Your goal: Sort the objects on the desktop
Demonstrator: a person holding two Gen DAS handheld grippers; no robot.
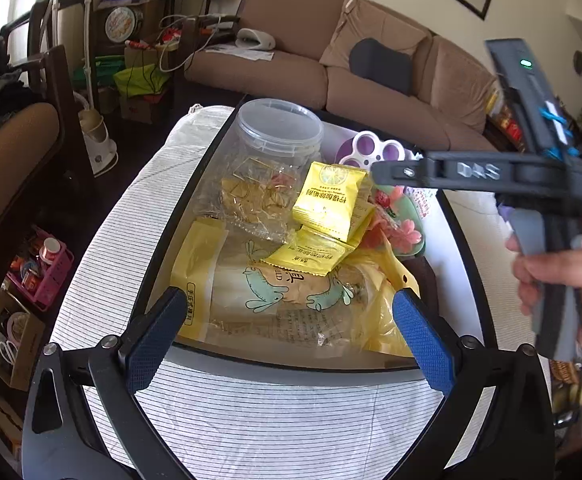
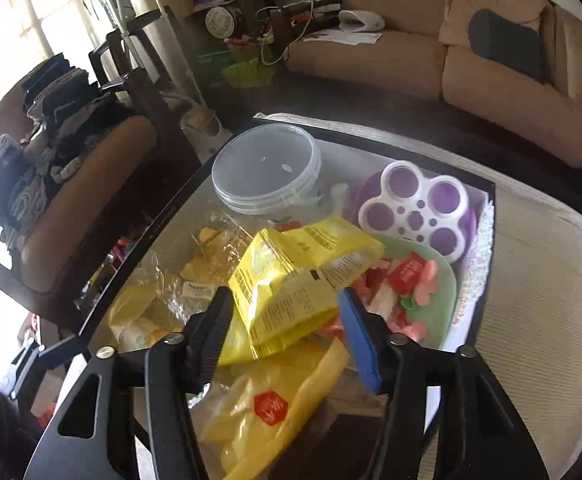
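**Colours and patterns on the tray**

The yellow paper sachets (image 1: 333, 200) carry black print and a pale lemon picture. The large yellow plastic bag (image 1: 275, 300) shows light green cartoon fish with black outlines. The round clear plastic tub (image 1: 279, 132) has no colour of its own. The round purple mould with a white holed lid (image 2: 415, 208) shows purple through the holes. The pale green plate (image 2: 443, 280) holds pink and red sweets. The tray rim (image 1: 179, 240) is black. The white cloth (image 1: 251, 412) bears thin dark stripes. The sofa (image 1: 371, 76) is plain light brown. Both grippers are black with blue pads (image 1: 423, 340).
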